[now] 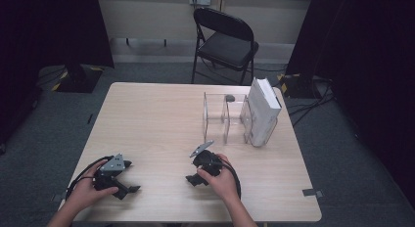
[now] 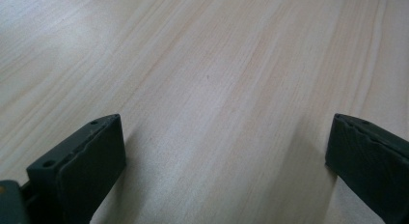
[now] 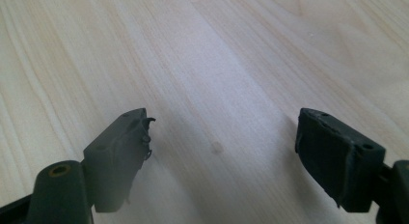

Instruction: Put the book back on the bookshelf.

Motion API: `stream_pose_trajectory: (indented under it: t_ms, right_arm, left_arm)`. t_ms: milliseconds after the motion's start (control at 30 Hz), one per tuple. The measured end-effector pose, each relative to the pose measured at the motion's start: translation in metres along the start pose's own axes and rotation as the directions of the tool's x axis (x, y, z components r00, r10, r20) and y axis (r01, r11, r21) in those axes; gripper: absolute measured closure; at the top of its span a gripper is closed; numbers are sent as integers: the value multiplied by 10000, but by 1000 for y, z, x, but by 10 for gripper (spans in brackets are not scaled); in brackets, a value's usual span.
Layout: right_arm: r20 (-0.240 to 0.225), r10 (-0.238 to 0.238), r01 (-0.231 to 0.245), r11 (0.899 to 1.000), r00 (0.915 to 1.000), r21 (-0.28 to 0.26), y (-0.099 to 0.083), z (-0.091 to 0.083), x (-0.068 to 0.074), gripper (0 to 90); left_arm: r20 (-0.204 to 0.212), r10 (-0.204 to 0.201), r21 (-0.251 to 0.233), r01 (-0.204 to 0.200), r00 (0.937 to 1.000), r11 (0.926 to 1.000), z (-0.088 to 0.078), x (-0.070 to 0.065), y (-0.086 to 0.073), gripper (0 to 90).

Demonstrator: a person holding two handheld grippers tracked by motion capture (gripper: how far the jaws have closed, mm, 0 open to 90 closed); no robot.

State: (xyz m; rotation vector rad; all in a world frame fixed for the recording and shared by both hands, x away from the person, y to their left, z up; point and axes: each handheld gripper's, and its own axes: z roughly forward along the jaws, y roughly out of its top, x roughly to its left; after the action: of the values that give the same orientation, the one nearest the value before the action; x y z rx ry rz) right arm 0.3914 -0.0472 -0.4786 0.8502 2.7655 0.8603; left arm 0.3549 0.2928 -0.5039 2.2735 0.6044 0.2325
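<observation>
Nearest my right gripper [image 1: 192, 180] is the clear acrylic rack [image 1: 226, 115], upright at the centre right of the high view on the pale wood surface [image 1: 151, 119], its dividers forming slots. A thick white book [image 1: 264, 110] stands upright, leaning slightly, in the rightmost slot, spine up.

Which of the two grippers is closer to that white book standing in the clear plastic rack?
Right. The right gripper sits below-left of the white book in the clear plastic rack; the left gripper rests far across at the table's near-left corner.

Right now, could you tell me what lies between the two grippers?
Only bare table lies between the left gripper and right gripper, seen in the high view.
</observation>
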Motion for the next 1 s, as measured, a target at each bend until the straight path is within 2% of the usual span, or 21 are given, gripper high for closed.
stream_pose_trajectory:
  t_ms: [233, 433, 467, 667, 800, 1000]
  right_arm:
    - [7, -234, 234, 9996, 9997, -143, 0, 5, 6, 156]
    - [247, -496, 505, 9981, 9985, -362, -2, 8, 11, 137]
    - [269, -538, 552, 9971, 9982, -524, -3, 9, 11, 131]
    - [374, -335, 374, 9931, 9987, -1110, -9, 11, 14, 124]
    - [440, -184, 253, 9864, 9989, -1625, -14, 12, 15, 117]
    - [496, -91, 183, 9822, 9987, -1869, -18, 13, 17, 115]
  left_arm:
    - [8, -3, 0, 3, 10000, 10000, 0, 0, 0, 0]
    - [65, 19, 64, -20, 10000, 10000, -1, 0, 0, 0]
    - [47, 23, 58, -23, 10000, 10000, -1, 0, 0, 0]
    - [67, 10, 68, -11, 10000, 10000, -1, 0, 0, 0]
    - [62, 20, 65, -21, 10000, 10000, -1, 0, 0, 0]
    - [48, 30, 66, -30, 10000, 10000, -1, 0, 0, 0]
